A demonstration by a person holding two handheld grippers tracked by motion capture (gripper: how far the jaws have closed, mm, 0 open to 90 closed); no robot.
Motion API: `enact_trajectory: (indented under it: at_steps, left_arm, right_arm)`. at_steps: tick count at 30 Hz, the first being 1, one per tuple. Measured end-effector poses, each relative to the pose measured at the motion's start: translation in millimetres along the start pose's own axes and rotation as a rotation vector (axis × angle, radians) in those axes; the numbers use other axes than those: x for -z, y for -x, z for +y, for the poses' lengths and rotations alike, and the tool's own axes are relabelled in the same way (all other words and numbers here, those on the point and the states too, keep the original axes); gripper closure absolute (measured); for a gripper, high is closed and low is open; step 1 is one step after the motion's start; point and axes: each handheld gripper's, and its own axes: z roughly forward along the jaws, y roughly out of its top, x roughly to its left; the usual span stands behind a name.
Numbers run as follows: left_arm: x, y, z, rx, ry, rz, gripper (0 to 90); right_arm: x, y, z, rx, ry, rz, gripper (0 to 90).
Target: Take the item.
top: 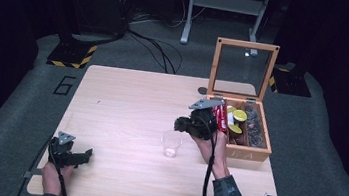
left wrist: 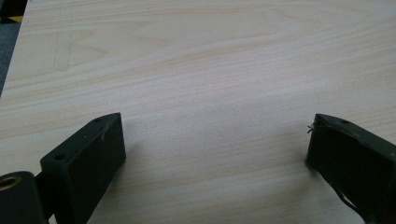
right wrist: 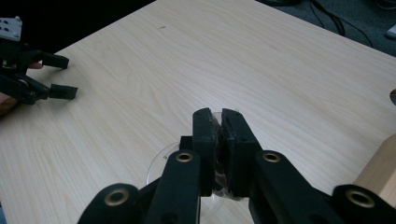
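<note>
We log a clear plastic cup (top: pixel 171 144) standing upright and open-mouthed on the pale wooden surface (top: pixel 126 107), near its middle and toward the person's side. From the right gripper view, its rim (right wrist: pixel 161 161) curves just below the closed jaws. To its right, well apart, sits a wooden box (top: pixel 249 150) at the surface's right edge, its glass-paned lid (top: pixel 243 68) raised upright. Its compartments hold sachets: a red packet (top: pixel 220 117) at the left, yellow-green ones (top: pixel 238 117) in the middle, dark ones (top: pixel 254 125) at the right. We cannot read the lettering on the front.
</note>
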Motion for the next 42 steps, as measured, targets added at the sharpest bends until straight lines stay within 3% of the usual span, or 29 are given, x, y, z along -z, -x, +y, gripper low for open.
enact_trajectory:
  at_steps: [27,42]
  left_arm:
    - [0.0,-0.1,0.0,0.000,0.000,0.000,4.2]
    - [-0.1,0.0,0.0,0.001,0.000,-0.001,4.2]
  right_arm:
    - [-22.7,-16.8,-12.9,0.042,-0.071,0.042,85.0]
    - [-35.1,-21.0,-25.4,0.062,-0.110,0.029,84.9]
